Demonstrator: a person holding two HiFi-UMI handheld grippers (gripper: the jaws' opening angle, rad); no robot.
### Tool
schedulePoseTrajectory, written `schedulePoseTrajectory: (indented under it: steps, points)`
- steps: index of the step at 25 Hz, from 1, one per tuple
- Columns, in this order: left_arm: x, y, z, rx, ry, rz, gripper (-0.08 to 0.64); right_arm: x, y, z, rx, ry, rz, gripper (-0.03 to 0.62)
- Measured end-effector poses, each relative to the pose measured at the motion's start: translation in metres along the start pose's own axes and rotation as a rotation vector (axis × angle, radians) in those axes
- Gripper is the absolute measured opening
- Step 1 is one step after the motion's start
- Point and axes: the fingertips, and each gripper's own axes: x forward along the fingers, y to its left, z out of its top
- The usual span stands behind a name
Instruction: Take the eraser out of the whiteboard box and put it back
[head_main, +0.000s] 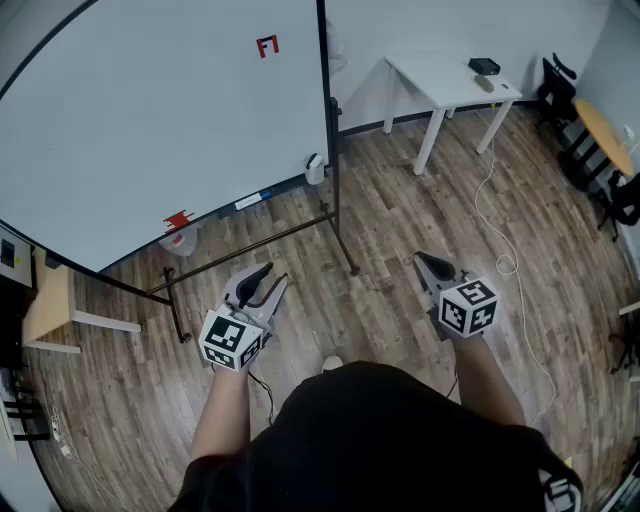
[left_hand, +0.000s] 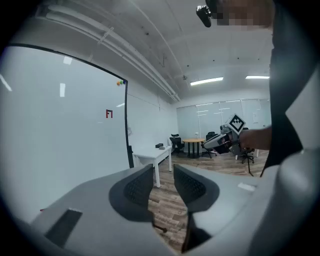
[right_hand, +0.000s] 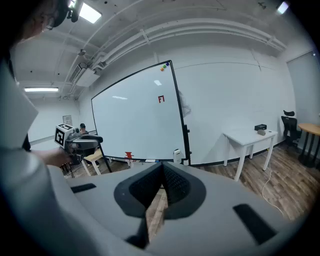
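Note:
The big whiteboard (head_main: 150, 120) stands on its black frame ahead and to the left. A small white box (head_main: 314, 168) hangs at its lower right corner, by the post; what it holds is hidden. In the right gripper view the white box (right_hand: 176, 154) is small and far. A small red thing (head_main: 178, 218) and a blue marker (head_main: 262, 196) sit along the board's bottom edge. My left gripper (head_main: 266, 283) hovers over the floor, jaws a little apart and empty. My right gripper (head_main: 430, 264) is held level with it, shut on nothing. Both are well short of the board.
A white table (head_main: 450, 82) with a black item (head_main: 484, 66) stands at the back right. A white cable (head_main: 500, 235) trails across the wood floor. Black chairs (head_main: 556, 82) and a round table (head_main: 603, 135) are far right; a low wooden table (head_main: 50, 300) is far left.

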Motion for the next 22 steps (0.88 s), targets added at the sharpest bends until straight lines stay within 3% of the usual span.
schedulePoseTrajectory:
  steps: [22]
  points:
    - [-0.015,0.062,-0.018,-0.02,-0.013,-0.055,0.127,0.04,0.042,0.025,-0.047,-0.029,-0.075,-0.005]
